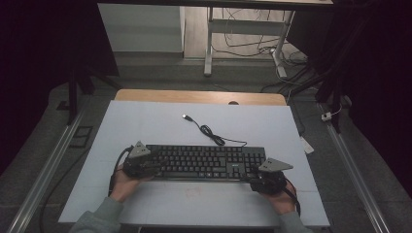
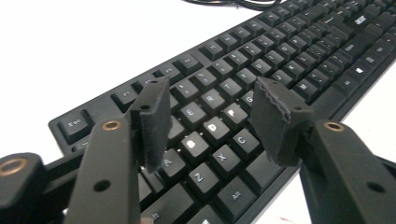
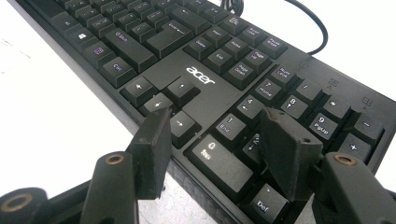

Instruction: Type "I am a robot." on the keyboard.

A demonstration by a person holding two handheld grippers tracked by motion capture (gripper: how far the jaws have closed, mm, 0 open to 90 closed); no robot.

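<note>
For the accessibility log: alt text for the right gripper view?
The right tongs, jaws open, hover over the numpad end of a black Acer keyboard on a white table. The keyboard's cable trails off at the top.

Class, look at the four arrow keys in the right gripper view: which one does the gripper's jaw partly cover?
The down arrow key: the jaw tip of the right gripper overlaps its near edge, while the up, left and right arrows on the keyboard show whole.

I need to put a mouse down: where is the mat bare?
Bare: the mat beyond the keyboard, left of its cable, and the near strip between the hands. Crowded: both keyboard ends, under the left gripper and right gripper.
</note>
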